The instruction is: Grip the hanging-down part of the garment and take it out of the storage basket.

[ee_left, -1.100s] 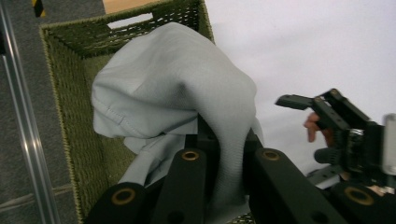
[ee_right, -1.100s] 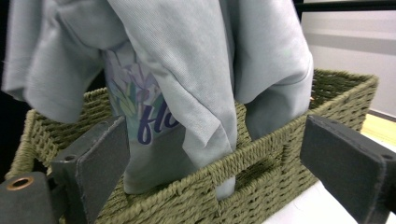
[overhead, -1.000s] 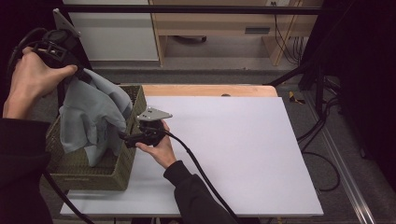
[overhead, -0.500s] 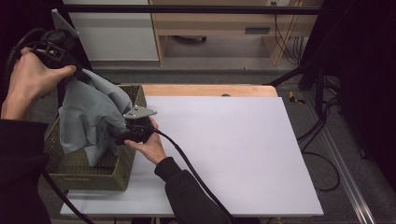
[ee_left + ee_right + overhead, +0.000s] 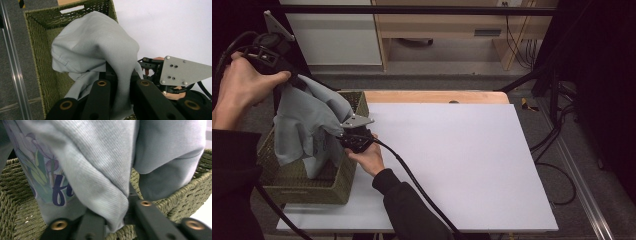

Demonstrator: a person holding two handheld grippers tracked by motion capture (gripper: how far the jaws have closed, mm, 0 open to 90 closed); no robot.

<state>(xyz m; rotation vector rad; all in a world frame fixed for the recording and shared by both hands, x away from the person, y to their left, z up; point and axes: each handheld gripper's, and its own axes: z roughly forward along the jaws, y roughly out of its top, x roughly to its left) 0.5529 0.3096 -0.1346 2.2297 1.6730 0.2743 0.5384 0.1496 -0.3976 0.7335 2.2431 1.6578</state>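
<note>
Above the woven basket (image 5: 307, 185), left tongs (image 5: 292, 79) and right tongs (image 5: 341, 134) each pinch the grey garment (image 5: 307, 127); lift evenly, keeping fabric off the rim.

A pale grey garment (image 5: 307, 125) of soft, finely ribbed knit cloth, matt throughout, carries a flat printed flower motif and dark lettering on one panel. Beneath it, a basket (image 5: 312, 182) of coarse olive woven fibre, rough and rope-like along its rim. The left gripper (image 5: 117, 86) and right gripper (image 5: 120, 220) show matt black plastic jaws set with small brass-coloured metal rivets; a grey, dull metal plate tops the right one. The table (image 5: 462, 165) is a smooth, matt white board, edged at the far side by pale bare wood
</note>
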